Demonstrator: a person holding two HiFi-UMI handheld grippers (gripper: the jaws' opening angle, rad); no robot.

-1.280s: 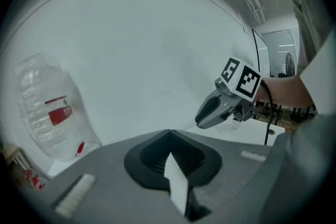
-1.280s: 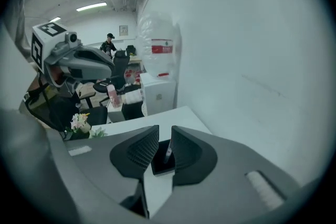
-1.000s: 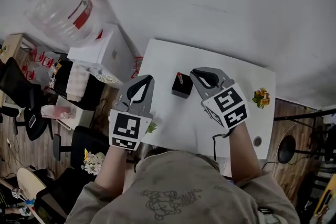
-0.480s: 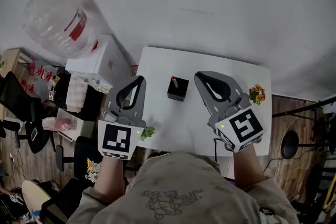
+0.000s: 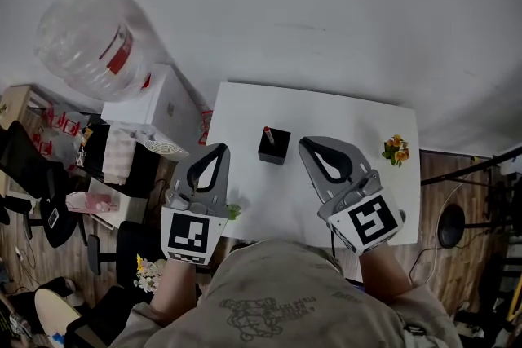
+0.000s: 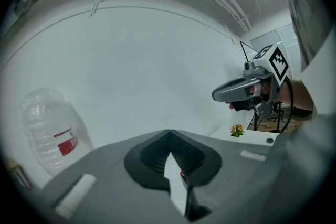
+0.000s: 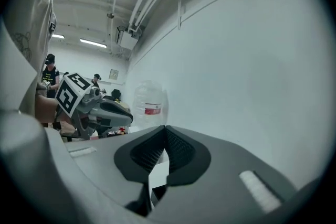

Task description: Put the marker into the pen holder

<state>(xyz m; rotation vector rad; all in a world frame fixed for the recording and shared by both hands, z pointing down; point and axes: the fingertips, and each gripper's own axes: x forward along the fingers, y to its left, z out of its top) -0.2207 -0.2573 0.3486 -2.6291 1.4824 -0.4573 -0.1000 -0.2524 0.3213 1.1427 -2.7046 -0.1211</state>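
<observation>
A black pen holder [image 5: 274, 147] stands on the white table [image 5: 342, 114], left of the middle. The marker [image 5: 267, 132], with its red cap up, stands inside it. My left gripper [image 5: 220, 148] is shut and empty, at the table's front left edge, left of the holder. My right gripper [image 5: 303, 143] is shut and empty too, just right of the holder and a little nearer to me. In the left gripper view the jaws [image 6: 169, 135] meet, and the marker's red tip [image 6: 181, 173] peeps out below them. The right gripper view shows shut jaws [image 7: 165, 131] with nothing between them.
A small pot of flowers [image 5: 395, 151] sits at the table's right edge. A big clear water bottle [image 5: 90, 41] and a white box [image 5: 159, 98] stand left of the table. Chairs and clutter fill the floor at the far left.
Both grippers have drawn back from the pen holder towards the person. The marker has stayed upright in the holder.
</observation>
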